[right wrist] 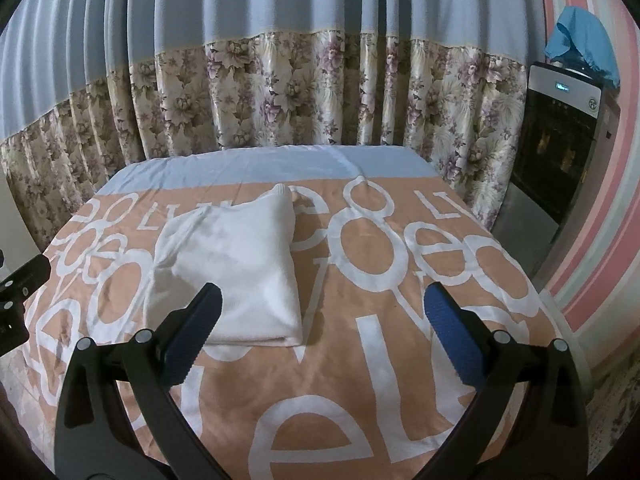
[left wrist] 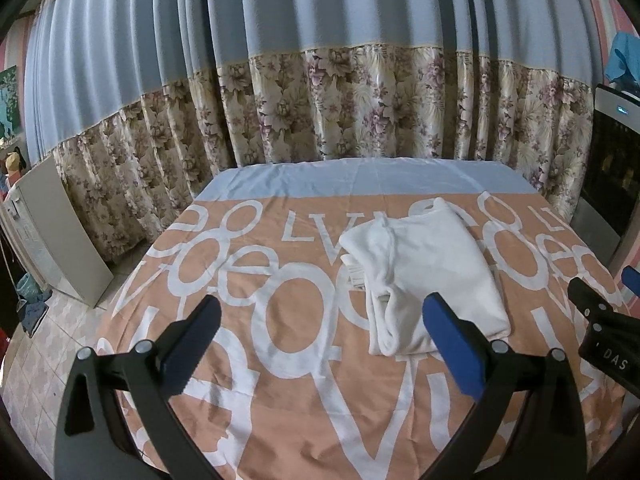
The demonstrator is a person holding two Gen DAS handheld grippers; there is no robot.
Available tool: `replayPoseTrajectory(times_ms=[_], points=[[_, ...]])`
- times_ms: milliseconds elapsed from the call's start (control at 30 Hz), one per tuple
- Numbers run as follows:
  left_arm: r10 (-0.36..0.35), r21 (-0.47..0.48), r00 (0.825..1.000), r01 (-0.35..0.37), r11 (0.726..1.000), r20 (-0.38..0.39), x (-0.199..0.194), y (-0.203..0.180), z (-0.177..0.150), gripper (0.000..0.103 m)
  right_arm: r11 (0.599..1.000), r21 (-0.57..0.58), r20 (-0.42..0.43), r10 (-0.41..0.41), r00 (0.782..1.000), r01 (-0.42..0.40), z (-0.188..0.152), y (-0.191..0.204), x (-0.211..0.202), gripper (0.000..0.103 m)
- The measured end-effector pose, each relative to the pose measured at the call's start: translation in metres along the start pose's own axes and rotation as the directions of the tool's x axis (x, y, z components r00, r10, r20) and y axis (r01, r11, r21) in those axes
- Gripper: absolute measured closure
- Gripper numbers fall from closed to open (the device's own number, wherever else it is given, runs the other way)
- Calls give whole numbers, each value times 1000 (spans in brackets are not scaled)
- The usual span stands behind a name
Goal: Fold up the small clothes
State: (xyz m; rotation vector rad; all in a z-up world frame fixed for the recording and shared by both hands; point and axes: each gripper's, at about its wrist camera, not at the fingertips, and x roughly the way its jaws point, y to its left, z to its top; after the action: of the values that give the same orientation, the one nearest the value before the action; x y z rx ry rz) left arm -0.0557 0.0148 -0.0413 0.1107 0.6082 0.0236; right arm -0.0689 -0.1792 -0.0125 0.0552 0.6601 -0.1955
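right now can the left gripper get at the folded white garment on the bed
Probably yes. The left gripper is open and empty, and the white garment lies just ahead and to its right on the bedspread, with nothing between them.

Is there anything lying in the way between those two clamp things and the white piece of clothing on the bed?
Nothing visible. The folded white garment lies alone on the orange lettered bedspread. Left gripper and right gripper are both open, just short of it, with only bare bedspread between.
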Motion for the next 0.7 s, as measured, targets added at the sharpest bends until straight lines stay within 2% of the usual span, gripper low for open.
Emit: replayPoseTrajectory(times_ms=[700], points=[[0, 5, 1000, 0, 1000, -3, 0, 4, 0, 2, 1000, -22, 14, 3, 1000, -3, 3, 8, -6, 3]])
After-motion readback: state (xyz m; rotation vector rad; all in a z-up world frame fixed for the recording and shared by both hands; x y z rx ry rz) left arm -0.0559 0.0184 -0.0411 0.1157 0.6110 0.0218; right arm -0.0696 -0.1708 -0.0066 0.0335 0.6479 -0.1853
